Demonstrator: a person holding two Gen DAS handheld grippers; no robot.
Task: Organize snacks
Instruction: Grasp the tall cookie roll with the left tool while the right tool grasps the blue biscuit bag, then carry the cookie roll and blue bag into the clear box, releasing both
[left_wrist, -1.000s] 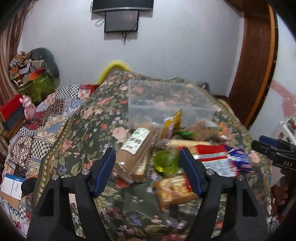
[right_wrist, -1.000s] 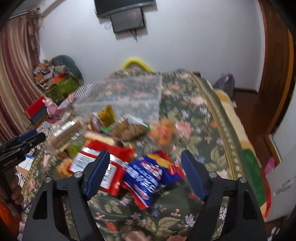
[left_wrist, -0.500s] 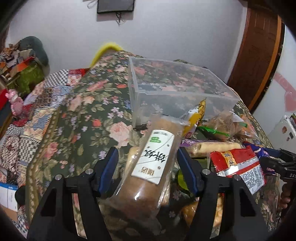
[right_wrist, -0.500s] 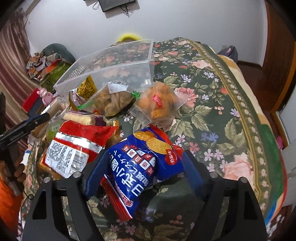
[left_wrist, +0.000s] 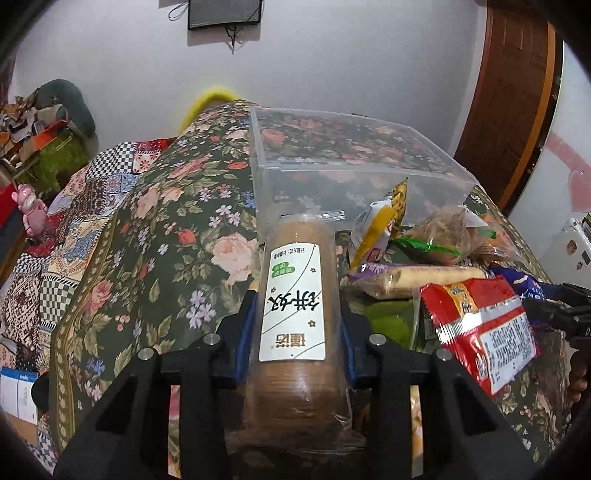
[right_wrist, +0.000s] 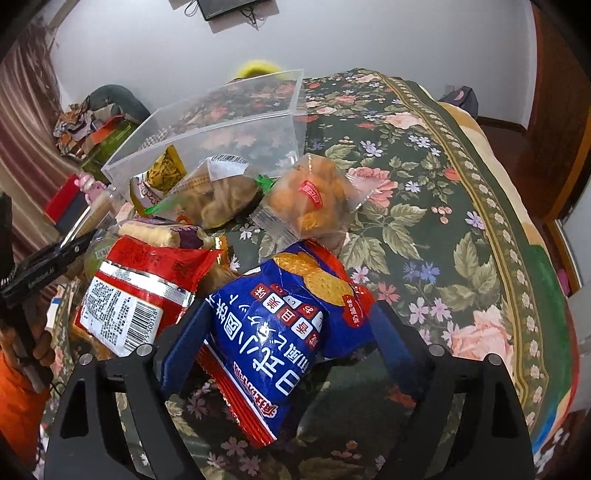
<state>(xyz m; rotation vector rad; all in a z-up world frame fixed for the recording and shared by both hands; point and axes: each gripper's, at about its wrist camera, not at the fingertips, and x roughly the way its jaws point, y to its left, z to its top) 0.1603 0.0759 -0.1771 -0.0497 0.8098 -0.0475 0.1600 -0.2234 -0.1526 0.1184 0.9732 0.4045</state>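
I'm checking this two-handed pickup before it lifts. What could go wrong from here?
The left gripper is closing on the long biscuit roll near one end, so the roll may droop or crack. The right gripper is open around the blue cracker bag, which touches the red packet and may drag it.

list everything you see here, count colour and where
clear bin: 1, transparent, far end of the pile on the floral cloth
biscuit roll: 1, brown with white label, between the left claw's pads
blue packet: 1, blue and red, between the right claw's fingers
red packet: 1, red and silver, left of the blue packet
orange snack bag: 1, clear wrap, near the bin's corner
brown snack bag: 1, clear with green trim, against the bin
yellow packet: 1, yellow, leaning on the bin
wafer pack: 1, pale with purple end, mid pile
left claw: black with blue pads, closing on the biscuit roll
right claw: black and blue, open
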